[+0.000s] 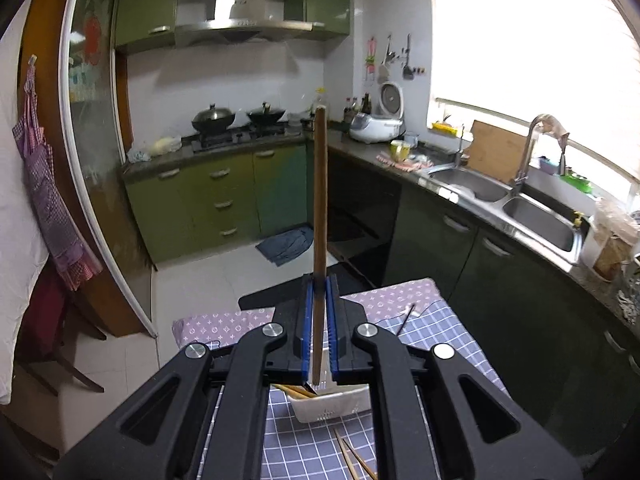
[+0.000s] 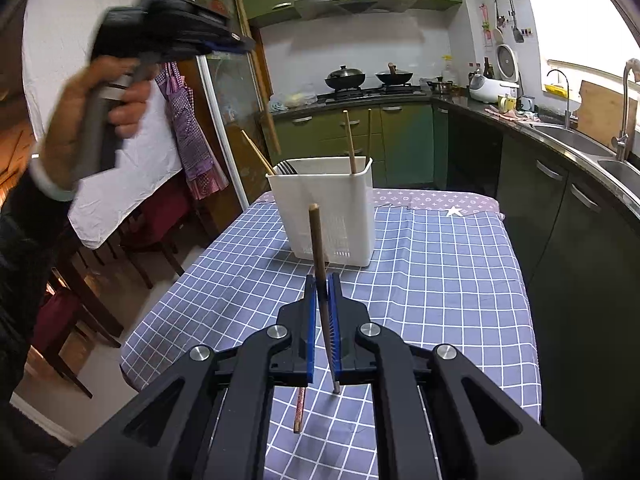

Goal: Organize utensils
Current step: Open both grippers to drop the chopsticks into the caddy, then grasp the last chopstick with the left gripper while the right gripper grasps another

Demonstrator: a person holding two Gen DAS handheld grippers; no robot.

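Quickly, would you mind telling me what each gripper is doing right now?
Left gripper: closed on a brown chopstick, raised above the white utensil holder.
Right gripper: closed on a dark chopstick.

green kitchen cabinets [image 1: 224, 184], white floor tiles [image 1: 208, 280], bright window [image 1: 520, 40].

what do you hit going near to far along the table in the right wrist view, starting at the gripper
right gripper clamped on a dark chopstick → white utensil holder with chopsticks and forks standing in it → purple patterned cloth at the table's far end
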